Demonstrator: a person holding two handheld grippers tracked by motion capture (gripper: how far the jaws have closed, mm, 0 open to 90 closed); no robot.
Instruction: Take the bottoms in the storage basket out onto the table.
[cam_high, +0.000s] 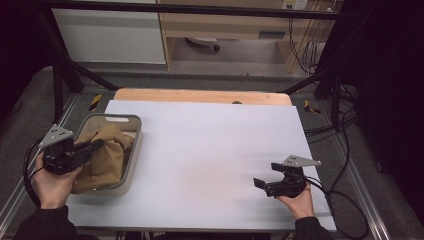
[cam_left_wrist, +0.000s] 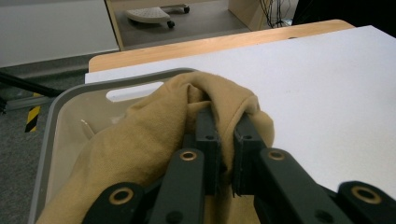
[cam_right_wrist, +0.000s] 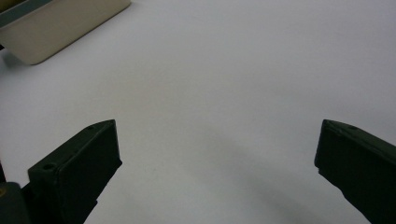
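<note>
A tan cloth (cam_high: 107, 152) is bunched up in a grey-rimmed basket (cam_high: 133, 150) at the left of the white table. My left gripper (cam_high: 95, 145) reaches over the basket's near-left side and is shut on a fold of the tan cloth (cam_left_wrist: 154, 135), which bulges up between and around its jaws in the left gripper view, where my left gripper (cam_left_wrist: 226, 135) pinches the fold. My right gripper (cam_high: 261, 183) rests low over the table's near right, its jaws wide apart with nothing between them. In the right gripper view my right gripper (cam_right_wrist: 217, 149) faces bare white tabletop.
The white table top (cam_high: 210, 150) stretches between the basket and my right hand. A wooden edge (cam_high: 200, 95) runs along the table's far side. The basket's pale wall (cam_right_wrist: 56, 28) shows at top left in the right gripper view. Cables trail off the right side.
</note>
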